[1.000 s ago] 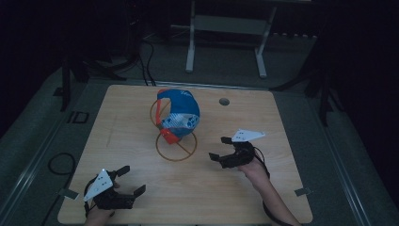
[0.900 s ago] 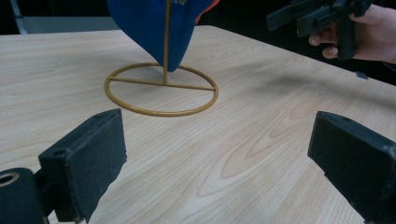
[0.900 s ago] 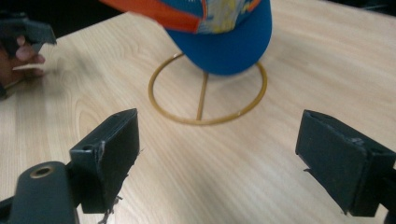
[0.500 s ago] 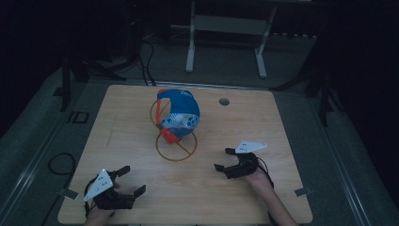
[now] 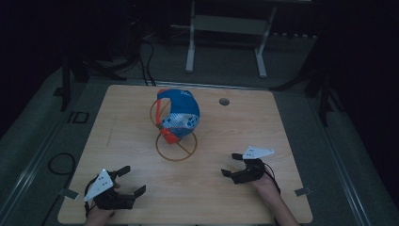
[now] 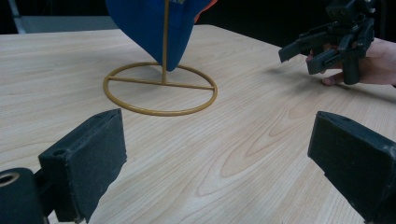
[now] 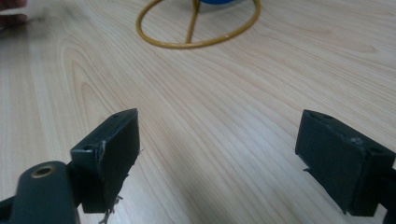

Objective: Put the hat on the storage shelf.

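A blue cap [image 5: 179,114] with an orange brim and a white patterned panel hangs on a gold wire stand [image 5: 176,146] at the table's middle. The stand's ring base [image 6: 161,91] lies flat on the wood, and the cap's blue cloth [image 6: 149,25] hangs over its post. My left gripper [image 5: 129,181] rests open near the front left edge with nothing between its jaws. My right gripper [image 5: 231,165] rests open at the front right, also holding nothing; it appears as well in the left gripper view [image 6: 322,46]. The ring base [image 7: 198,25] lies ahead of the right jaws.
The wooden table [image 5: 282,127] has a round cable hole [image 5: 224,101] at the back right. A white-legged frame [image 5: 225,33] stands on the floor behind. Cables lie on the floor at the left.
My right gripper has drawn back from near the stand toward the front right edge and lower on the table. The left gripper and the cap have stayed put.
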